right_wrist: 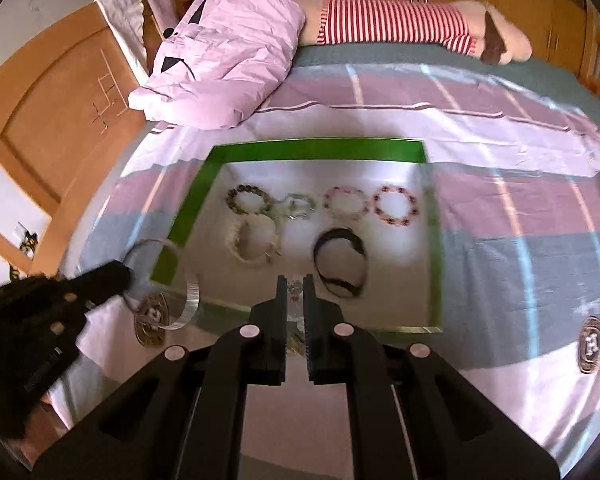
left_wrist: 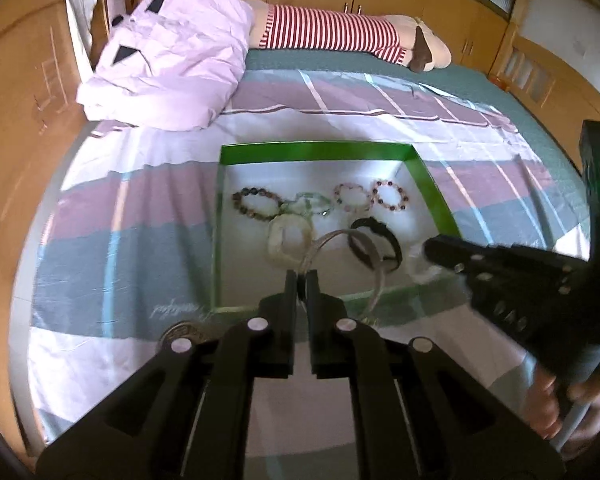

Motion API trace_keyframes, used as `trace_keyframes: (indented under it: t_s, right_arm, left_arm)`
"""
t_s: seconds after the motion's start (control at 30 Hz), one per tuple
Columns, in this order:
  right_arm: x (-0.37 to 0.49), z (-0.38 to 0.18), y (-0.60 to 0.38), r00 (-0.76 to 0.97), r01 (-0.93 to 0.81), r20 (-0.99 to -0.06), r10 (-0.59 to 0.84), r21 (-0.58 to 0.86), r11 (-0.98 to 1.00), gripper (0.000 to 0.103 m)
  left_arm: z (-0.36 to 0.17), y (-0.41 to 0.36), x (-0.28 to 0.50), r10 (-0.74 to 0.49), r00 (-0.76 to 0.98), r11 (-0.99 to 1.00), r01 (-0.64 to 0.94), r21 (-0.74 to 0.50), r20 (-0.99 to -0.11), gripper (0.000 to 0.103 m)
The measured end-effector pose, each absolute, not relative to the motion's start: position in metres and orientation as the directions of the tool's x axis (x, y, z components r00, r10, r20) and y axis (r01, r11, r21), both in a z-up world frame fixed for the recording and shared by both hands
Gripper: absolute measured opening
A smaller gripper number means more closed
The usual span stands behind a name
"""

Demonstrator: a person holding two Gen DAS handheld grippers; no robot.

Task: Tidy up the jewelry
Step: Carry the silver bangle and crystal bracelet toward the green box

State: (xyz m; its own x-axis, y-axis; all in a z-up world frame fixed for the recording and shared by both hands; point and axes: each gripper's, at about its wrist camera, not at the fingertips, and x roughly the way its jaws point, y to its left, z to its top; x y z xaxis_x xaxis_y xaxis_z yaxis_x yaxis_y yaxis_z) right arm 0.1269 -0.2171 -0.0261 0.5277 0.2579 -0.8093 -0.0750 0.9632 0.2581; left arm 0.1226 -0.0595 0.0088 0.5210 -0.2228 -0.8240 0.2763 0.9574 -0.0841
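A green-rimmed box (left_wrist: 320,148) (right_wrist: 320,148) lies on the bed with several bead bracelets and a black band (left_wrist: 376,244) (right_wrist: 340,260) inside. My left gripper (left_wrist: 300,280) is shut on a silver bangle (left_wrist: 340,240), held over the box's near edge; the bangle shows in the right wrist view (right_wrist: 184,280) at the box's left corner. My right gripper (right_wrist: 295,286) is shut on a clear bead bracelet (right_wrist: 294,292) above the box's front; it appears in the left wrist view (left_wrist: 428,248) at the box's right side.
A purple pillow (left_wrist: 172,60) and a striped plush toy (left_wrist: 332,32) lie at the far side of the bed. Two metal oval tags (right_wrist: 152,316) (right_wrist: 590,344) rest on the sheet near the box. A wooden headboard (left_wrist: 24,92) stands on the left.
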Motion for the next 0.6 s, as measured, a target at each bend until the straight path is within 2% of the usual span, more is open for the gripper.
trace_keyframes:
  t_s: [0.1, 0.37, 0.6]
  right_arm:
    - [0.141, -0.030, -0.212, 0.534, -0.056, -0.821, 0.204, 0.206, 0.977, 0.007]
    - [0.192, -0.047, -0.208, 0.494, -0.038, -0.857, 0.147, 0.148, 0.988, 0.007]
    - [0.192, -0.090, -0.246, 0.407, 0.043, -0.910, 0.077, 0.103, 0.994, 0.007]
  left_arm:
    - [0.000, -0.066, 0.146, -0.187, 0.527, 0.962, 0.267, -0.047, -0.829, 0.005]
    - [-0.029, -0.077, 0.189, -0.182, 0.449, 0.965, 0.251, -0.072, -0.875, 0.006]
    - [-0.066, -0.052, 0.192, -0.081, 0.357, 0.980, 0.199, -0.009, -0.931, 0.005]
